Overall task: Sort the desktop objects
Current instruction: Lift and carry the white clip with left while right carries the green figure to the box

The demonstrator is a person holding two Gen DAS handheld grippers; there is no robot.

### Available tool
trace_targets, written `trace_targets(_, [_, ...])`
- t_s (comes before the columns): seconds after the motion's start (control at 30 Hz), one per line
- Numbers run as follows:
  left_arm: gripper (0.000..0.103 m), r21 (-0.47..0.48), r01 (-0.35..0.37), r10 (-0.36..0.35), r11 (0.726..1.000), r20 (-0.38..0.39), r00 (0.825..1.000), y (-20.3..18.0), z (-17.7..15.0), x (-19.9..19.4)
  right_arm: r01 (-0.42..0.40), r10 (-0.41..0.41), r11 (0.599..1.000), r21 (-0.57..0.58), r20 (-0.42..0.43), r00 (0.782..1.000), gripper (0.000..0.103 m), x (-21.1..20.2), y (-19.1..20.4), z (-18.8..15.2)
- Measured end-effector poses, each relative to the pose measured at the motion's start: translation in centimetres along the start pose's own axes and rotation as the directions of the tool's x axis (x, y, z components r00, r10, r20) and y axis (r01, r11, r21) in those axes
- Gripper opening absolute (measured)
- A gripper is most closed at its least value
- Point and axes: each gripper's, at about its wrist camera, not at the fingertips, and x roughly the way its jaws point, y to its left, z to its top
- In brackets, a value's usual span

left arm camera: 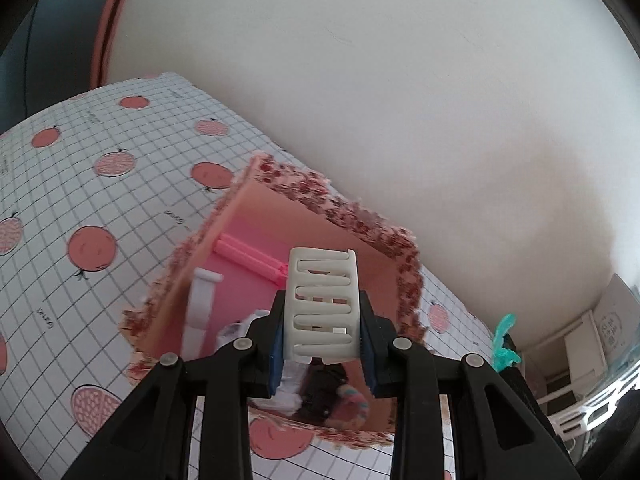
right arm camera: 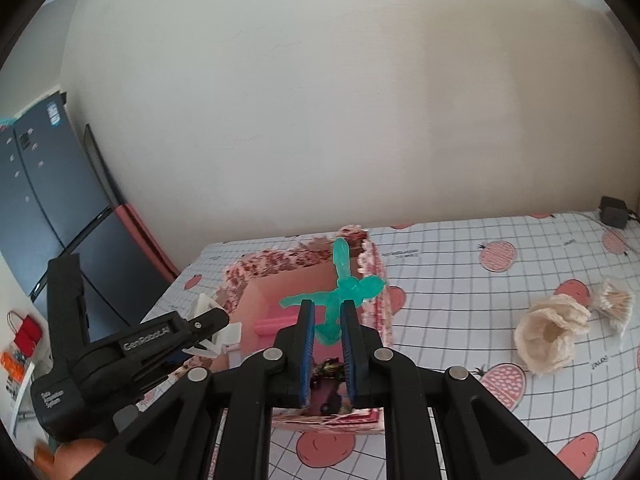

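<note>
The left gripper has its 2 fingers closed on a white clip that stands up between the pads. The right gripper pinches a green figure, most of it sticking out beyond the fingertips.

White hair clip, teal stick figure, pink box with red-speckled rim, white grid tabletop with pink fruit prints.

Box left of, apparently, scrunchie on table.
</note>
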Motion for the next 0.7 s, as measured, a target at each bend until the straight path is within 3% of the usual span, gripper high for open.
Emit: trace_targets(0.7, [0.032,-0.056,-0.064,0.061,0.996,-0.059,0.996,1.9,-0.6,1.2,-0.022,0.021,1.000,-0.008,-0.124,0.992,0.014,3.7,0.8,-2.2])
